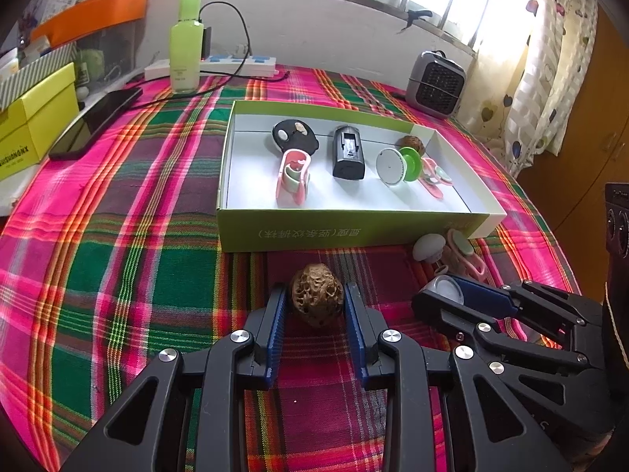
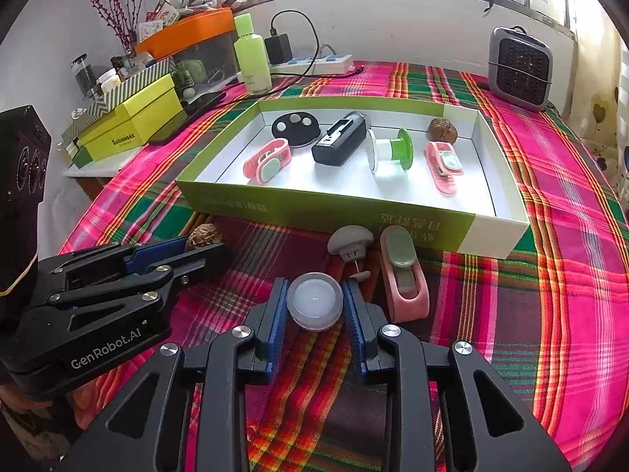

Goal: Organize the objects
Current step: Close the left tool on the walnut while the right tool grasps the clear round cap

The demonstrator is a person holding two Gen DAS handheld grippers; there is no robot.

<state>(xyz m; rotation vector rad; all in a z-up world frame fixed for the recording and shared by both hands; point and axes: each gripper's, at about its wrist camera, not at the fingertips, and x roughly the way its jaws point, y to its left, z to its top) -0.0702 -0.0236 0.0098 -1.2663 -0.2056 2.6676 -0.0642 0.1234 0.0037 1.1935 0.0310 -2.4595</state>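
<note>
Jaws of the left gripper [image 1: 315, 303] clamp a walnut [image 1: 316, 294] low over the tabletop [image 1: 118, 259], just in front of the green box [image 1: 354, 232]; jaws of the right gripper [image 2: 314, 303] press on both sides of a clear round lid [image 2: 314, 306].

The left wrist view shows the dark phone [image 1: 94, 124] lying beside the yellow box [image 1: 35, 118], and a patterned curtain [image 1: 550, 59] at the right. The right wrist view alone shows the whole mushroom-shaped plug [image 2: 350, 246] and the pink clip [image 2: 405, 275] outside the green box, both touching the cloth near the lid.

Counts: two walnuts, one gripped and one inside the box [image 2: 442, 129]; three pink clips, two of them in the box [image 2: 267, 161] [image 2: 444, 169]; one black disc [image 2: 295, 128]; one black battery [image 2: 340, 141]; one green-and-white spool [image 2: 389, 149].

A pink-and-green plaid cloth covers the tabletop. Behind stand a green bottle [image 2: 251, 55], a power strip [image 2: 314, 63] and a small grey heater [image 2: 519, 67] under a bright window.
</note>
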